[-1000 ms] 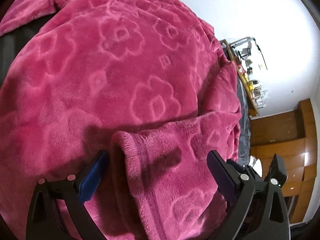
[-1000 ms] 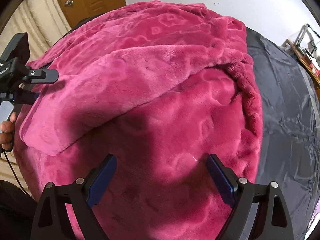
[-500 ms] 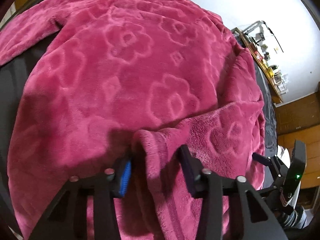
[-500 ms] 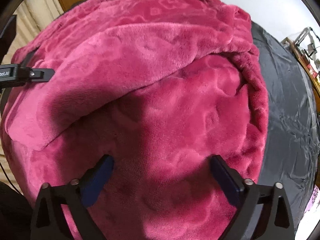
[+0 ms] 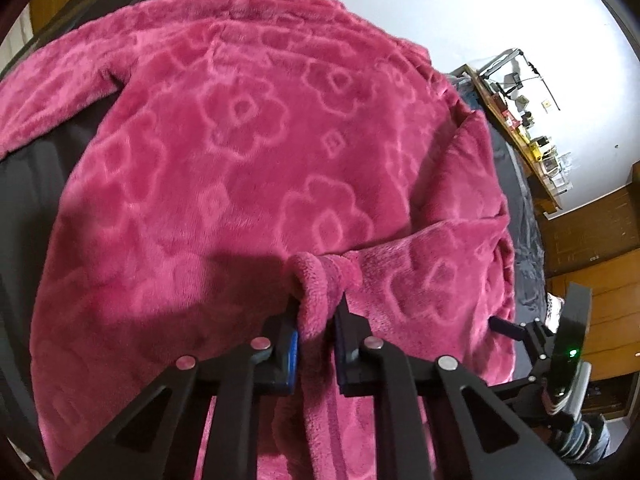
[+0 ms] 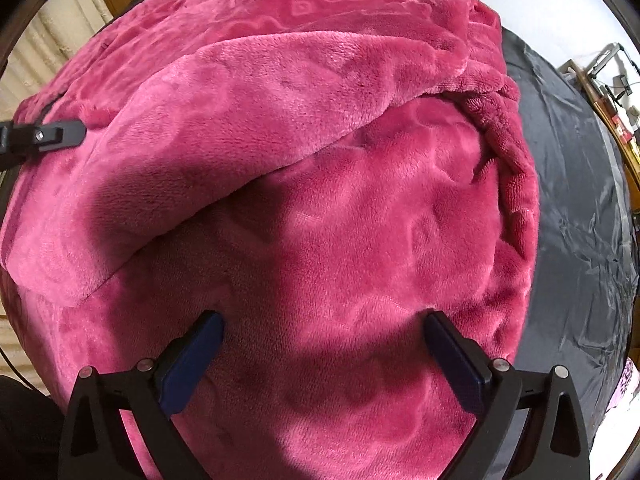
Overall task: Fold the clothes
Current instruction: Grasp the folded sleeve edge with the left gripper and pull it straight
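Pink fleece garment point(image 5: 248, 168) spread across dark bed cover point(image 6: 580, 184), reaching ahead of both grippers. Left gripper point(image 5: 318, 332) clamped tight on bunched cuff point(image 5: 316, 280) of folded-over sleeve point(image 6: 248, 120) (long axis slanting away to the right). Right gripper point(image 6: 322, 356) gaping wide just above plush body, holding nothing, near edge beside bare cover. Likely next: carrying cuff across.
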A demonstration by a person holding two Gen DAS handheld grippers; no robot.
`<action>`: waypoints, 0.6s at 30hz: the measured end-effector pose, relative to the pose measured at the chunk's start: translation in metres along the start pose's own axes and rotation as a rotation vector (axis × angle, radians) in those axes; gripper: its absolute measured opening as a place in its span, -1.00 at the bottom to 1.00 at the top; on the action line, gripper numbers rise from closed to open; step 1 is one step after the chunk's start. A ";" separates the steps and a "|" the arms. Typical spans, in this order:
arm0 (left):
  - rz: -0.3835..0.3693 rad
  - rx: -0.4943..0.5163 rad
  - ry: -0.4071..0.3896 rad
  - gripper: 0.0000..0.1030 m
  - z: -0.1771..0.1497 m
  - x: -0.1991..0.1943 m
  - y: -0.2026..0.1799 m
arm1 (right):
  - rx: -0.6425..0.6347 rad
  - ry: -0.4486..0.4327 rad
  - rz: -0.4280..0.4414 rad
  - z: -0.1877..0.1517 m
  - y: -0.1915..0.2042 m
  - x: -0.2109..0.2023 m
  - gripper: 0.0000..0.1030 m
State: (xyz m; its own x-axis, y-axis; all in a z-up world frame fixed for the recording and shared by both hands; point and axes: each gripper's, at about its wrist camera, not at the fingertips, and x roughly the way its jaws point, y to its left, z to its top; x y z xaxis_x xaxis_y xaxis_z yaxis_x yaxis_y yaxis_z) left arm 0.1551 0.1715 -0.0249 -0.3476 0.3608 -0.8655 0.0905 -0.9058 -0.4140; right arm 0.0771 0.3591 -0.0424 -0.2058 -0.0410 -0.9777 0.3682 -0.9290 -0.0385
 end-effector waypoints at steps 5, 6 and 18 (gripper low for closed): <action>-0.015 0.009 -0.039 -0.72 0.013 -0.016 -0.009 | 0.002 -0.003 0.001 0.000 -0.001 -0.002 0.98; -0.016 0.008 -0.045 -0.72 0.016 -0.019 -0.011 | 0.003 -0.004 0.001 0.000 -0.001 -0.002 0.98; -0.018 0.062 -0.108 -0.72 0.035 -0.053 -0.036 | 0.001 -0.024 0.009 -0.002 -0.004 -0.007 0.99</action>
State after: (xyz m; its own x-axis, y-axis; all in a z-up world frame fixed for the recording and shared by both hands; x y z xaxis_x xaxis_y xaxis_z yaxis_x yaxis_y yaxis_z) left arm 0.1377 0.1766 0.0459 -0.4474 0.3542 -0.8212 0.0268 -0.9125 -0.4082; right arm 0.0789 0.3634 -0.0353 -0.2242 -0.0579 -0.9728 0.3692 -0.9289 -0.0298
